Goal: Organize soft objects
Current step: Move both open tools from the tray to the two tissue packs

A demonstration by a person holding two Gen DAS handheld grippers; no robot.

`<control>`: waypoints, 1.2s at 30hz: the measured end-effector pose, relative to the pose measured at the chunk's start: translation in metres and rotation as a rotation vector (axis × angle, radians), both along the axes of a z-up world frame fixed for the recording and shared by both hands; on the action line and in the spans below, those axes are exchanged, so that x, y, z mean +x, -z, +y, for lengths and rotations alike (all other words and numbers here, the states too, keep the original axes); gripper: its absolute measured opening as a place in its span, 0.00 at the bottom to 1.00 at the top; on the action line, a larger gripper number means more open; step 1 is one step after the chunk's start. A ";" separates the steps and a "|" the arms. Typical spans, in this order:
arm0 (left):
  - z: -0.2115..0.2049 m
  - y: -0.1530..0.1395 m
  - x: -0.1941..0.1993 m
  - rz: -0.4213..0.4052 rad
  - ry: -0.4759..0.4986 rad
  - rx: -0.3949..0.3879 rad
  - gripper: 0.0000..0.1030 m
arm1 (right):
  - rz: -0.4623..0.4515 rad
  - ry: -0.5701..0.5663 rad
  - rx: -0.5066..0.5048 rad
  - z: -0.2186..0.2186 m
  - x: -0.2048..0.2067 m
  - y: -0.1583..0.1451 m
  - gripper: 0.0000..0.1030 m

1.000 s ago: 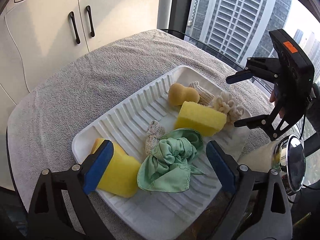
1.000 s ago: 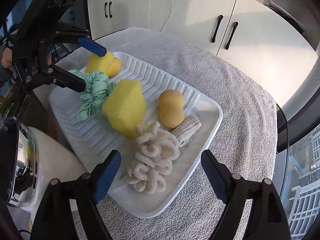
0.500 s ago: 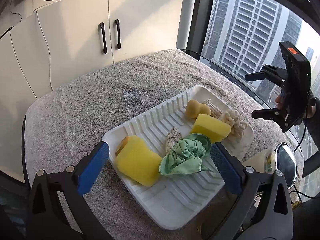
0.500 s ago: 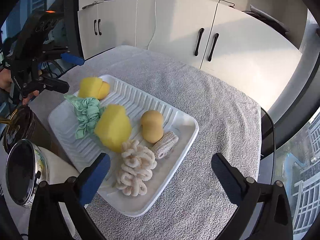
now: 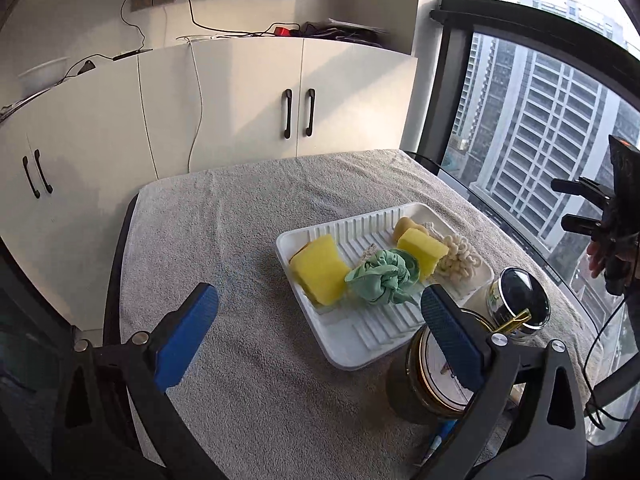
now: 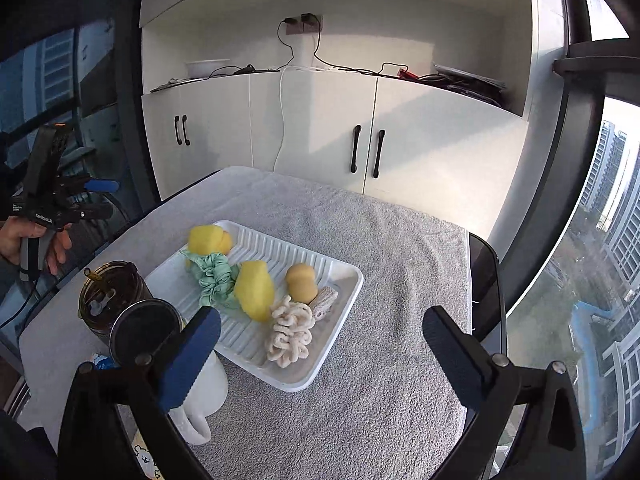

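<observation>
Soft objects are gathered in the white ribbed tray (image 5: 360, 344), and none is held. The left gripper (image 5: 320, 332) is spread to its full width with nothing between the blue pads; the right gripper (image 6: 320, 344) is likewise spread and empty. Over the last second both sets of jaws have just been opening the final part of their travel, and both grippers have been drawn back and raised: the tray, which filled each wrist view a second ago, is now seen smaller and farther off. The arrangement in the tray is unchanged. This is judged to be a retreat after a placement, with the sorting at or near its end.

Positions are given relative to the tray. Inside it lie a yellow sponge (image 5: 320, 270) at the cabinet-side end, a green cloth (image 5: 380, 276) just beside it, a second yellow sponge (image 5: 422, 246), a tan rounded sponge (image 6: 302, 282), a cream looped scrubber (image 6: 290, 334) and a small knitted pad (image 6: 324, 302) at the window-side end.

At the tray's near edge, touching or almost touching it, stand a dark jar (image 6: 110, 296), a round black lid (image 6: 146, 330) and a white mug (image 6: 202, 396); a low approach from that side is obstructed. Beyond the tray the grey towel (image 5: 240, 220) is bare up to the table edge, with the cabinet (image 5: 240, 100) behind. The towel's window-side edge lies near the tray.
</observation>
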State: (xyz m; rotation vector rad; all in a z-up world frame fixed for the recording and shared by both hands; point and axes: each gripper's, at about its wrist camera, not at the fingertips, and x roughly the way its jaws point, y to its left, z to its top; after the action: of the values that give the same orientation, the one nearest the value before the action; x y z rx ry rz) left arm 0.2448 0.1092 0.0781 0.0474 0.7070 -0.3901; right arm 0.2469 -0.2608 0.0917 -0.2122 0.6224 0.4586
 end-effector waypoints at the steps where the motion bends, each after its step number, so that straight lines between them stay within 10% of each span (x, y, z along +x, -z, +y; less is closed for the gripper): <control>1: 0.002 0.000 -0.011 -0.010 -0.011 -0.004 1.00 | -0.005 -0.001 0.010 0.000 -0.010 -0.001 1.00; 17: 0.016 0.039 -0.124 0.020 -0.069 -0.077 1.00 | -0.007 0.026 0.073 0.008 -0.134 0.025 1.00; 36: -0.066 0.098 -0.176 0.122 0.013 -0.067 1.00 | 0.158 0.049 0.141 0.058 -0.175 0.111 1.00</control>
State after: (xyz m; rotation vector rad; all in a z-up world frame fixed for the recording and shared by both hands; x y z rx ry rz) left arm 0.0690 0.0431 -0.0194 -0.0355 0.8142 -0.4317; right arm 0.0723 -0.2026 -0.0190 -0.0268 0.7449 0.4727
